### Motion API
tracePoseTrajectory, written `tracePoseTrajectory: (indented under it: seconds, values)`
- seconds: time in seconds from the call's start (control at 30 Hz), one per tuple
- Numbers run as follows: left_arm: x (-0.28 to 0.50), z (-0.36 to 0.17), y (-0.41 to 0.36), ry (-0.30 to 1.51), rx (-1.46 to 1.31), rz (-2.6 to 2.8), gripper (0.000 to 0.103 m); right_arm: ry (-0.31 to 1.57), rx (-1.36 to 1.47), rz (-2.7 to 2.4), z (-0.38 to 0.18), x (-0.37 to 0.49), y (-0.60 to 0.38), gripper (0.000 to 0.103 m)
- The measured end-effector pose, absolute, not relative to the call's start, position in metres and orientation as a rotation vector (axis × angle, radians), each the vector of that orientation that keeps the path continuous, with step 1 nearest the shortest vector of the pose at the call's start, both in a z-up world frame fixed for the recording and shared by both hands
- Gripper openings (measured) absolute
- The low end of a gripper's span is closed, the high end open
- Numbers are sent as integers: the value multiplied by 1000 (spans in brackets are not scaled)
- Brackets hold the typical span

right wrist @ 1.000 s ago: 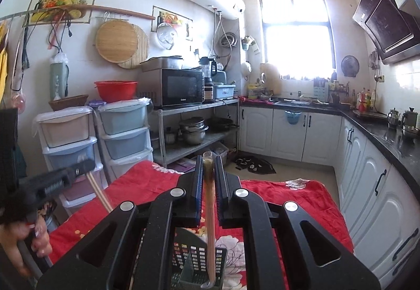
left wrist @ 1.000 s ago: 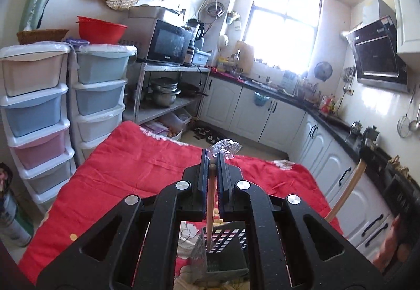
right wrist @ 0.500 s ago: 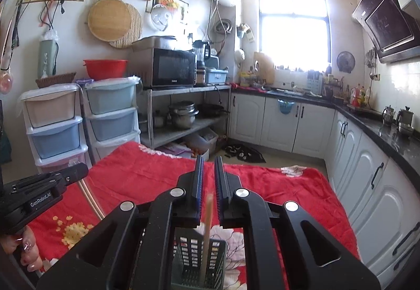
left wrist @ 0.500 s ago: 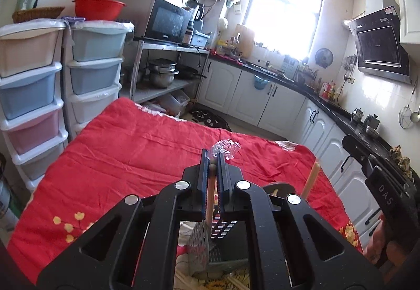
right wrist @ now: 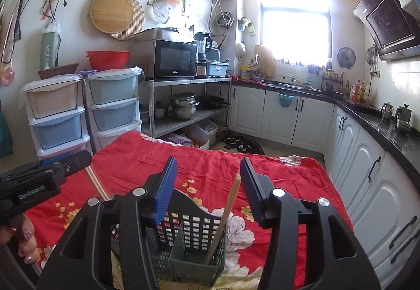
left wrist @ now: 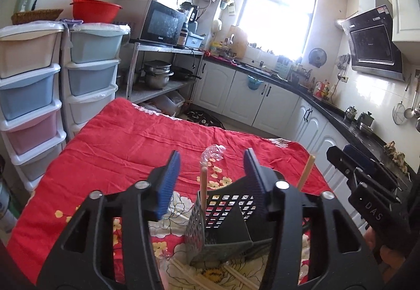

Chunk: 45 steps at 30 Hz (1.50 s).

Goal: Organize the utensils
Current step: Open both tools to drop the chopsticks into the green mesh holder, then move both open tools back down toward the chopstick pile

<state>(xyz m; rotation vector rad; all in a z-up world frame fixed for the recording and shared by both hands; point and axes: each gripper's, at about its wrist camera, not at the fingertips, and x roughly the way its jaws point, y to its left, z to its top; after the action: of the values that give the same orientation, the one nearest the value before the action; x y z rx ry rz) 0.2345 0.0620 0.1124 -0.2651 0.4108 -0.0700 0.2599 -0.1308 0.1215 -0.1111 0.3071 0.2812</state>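
A dark grey perforated utensil basket [left wrist: 223,221] [right wrist: 183,240] stands on the red flowered tablecloth [left wrist: 126,148]. My left gripper [left wrist: 211,172] is open above it; a wooden chopstick [left wrist: 203,185] stands free in the basket between the jaws. My right gripper [right wrist: 207,177] is open above the basket; another wooden chopstick [right wrist: 225,216] leans in its right compartment, untouched. That chopstick also shows in the left wrist view [left wrist: 305,170]. Several more chopsticks [left wrist: 189,274] lie on the cloth by the basket.
A crumpled clear plastic wrap [left wrist: 214,152] lies on the cloth beyond the basket. Stacked plastic drawers [right wrist: 60,117] stand left of the table, a metal shelf with pots [right wrist: 183,106] behind it, and white cabinets [right wrist: 367,159] along the right.
Both grippers lowered toward the basket and opened. Each let go of its chopstick, and the two chopsticks now stand in the basket.
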Motion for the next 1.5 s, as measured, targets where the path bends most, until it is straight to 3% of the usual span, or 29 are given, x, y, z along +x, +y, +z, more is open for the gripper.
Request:
tracePoseTrajectory:
  seconds: [0.6,1.5]
  values:
    - [185,134,56,330,-284,-104,92,295,-126,290,127,218,-146,65]
    - [133,92,56,397,-317,-125,92,357,-143,352,99,151,-168,69]
